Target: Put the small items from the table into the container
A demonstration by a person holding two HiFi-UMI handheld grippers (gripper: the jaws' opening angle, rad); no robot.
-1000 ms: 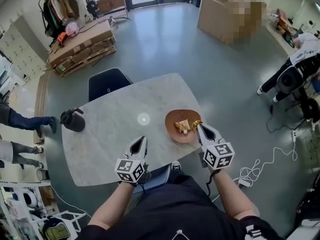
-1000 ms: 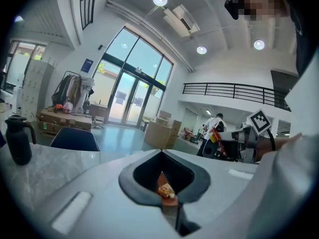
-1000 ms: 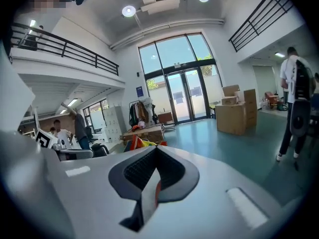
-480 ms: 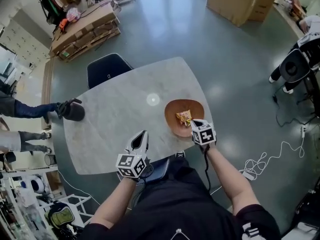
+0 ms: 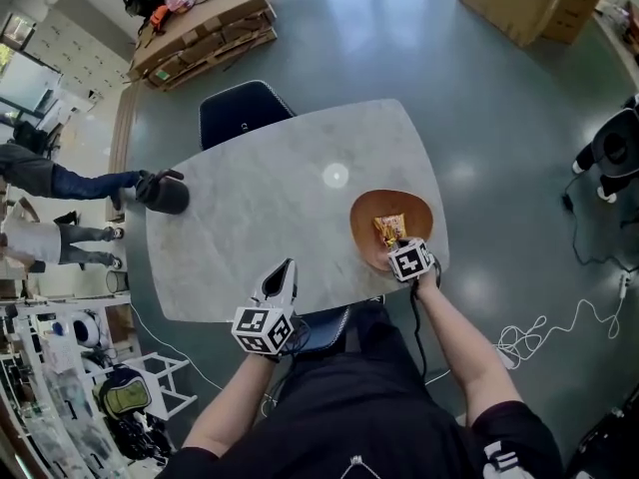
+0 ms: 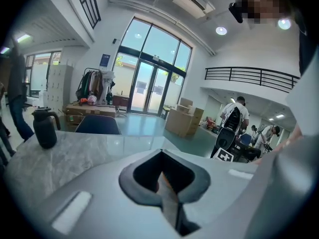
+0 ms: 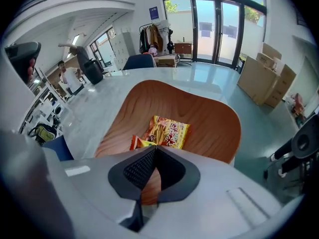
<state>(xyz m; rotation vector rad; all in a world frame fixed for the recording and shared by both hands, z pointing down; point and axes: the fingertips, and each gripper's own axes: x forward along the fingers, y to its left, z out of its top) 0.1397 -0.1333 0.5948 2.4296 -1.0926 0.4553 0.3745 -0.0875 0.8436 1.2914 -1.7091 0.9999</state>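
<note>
Right gripper (image 7: 155,150), closed, over the wooden bowl (image 7: 214,118) — orange packet (image 7: 135,142) at its tips (yellow packet (image 7: 167,131) beyond). Open low, lift straight; left gripper (image 6: 162,173) closed too.

1. In the head view, your right tongs (image 5: 402,241) end under their own marker cube (image 5: 410,261), so you can't see the tips there.
2. In the right gripper view, the near end of the small orange packet (image 7: 135,143) disappears into the tongs' closed tips; you see only one corner.
3. The print on the yellow snack packet (image 7: 167,132) is too small for you to read.
4. Your body hides part of the table's (image 5: 260,218) near edge in the head view.
5. The person (image 5: 60,180) beside the black jug (image 5: 166,192) is cut off at the left edge.
</note>
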